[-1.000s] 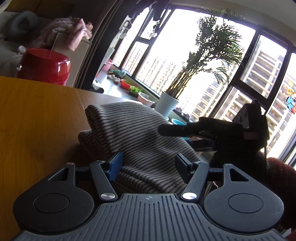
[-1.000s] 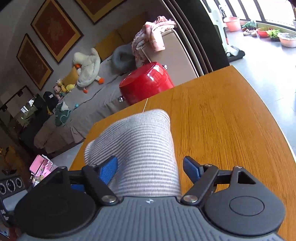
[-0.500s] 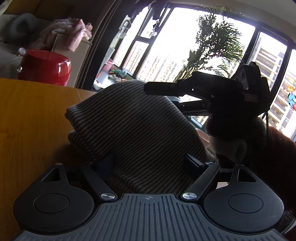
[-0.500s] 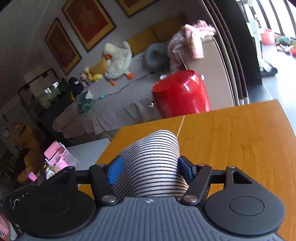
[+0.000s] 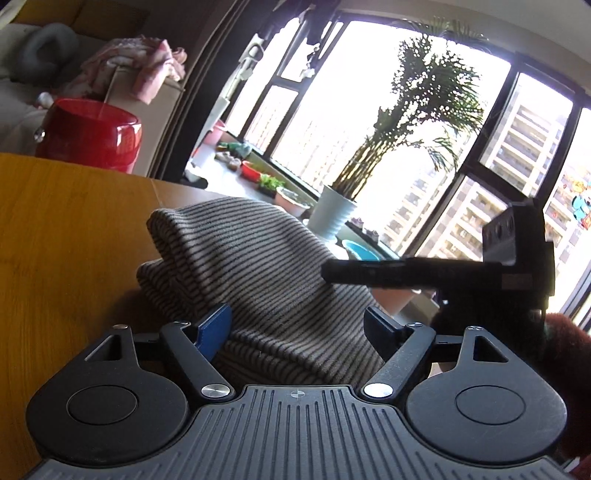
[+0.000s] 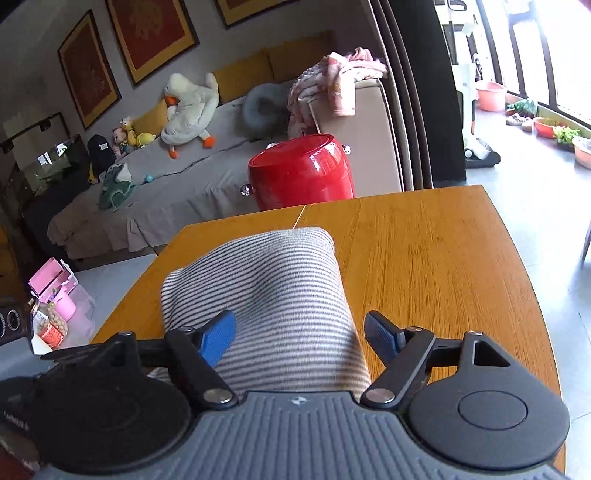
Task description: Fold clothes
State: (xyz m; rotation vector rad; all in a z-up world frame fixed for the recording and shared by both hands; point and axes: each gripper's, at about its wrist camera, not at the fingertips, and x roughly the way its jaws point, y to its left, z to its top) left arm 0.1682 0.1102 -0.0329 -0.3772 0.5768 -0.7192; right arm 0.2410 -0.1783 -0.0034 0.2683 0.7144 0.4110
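Moved: right gripper (image 6: 300, 334), clamped on the cloth (image 6: 273, 295) half a second ago, now spread wide, holding nothing; cloth lowered. Left gripper (image 5: 297, 328): spread wide, gripping nothing, cloth between the fingers. Cloth: striped, folded, on the table (image 6: 424, 258). Beyond: red pot (image 6: 301, 171), sofa (image 6: 177, 177).

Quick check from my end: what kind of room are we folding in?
Most likely a home living room, high up in an apartment block. A sofa with a plush duck stands behind the wooden table, framed pictures hang above, and tower blocks show through the window.
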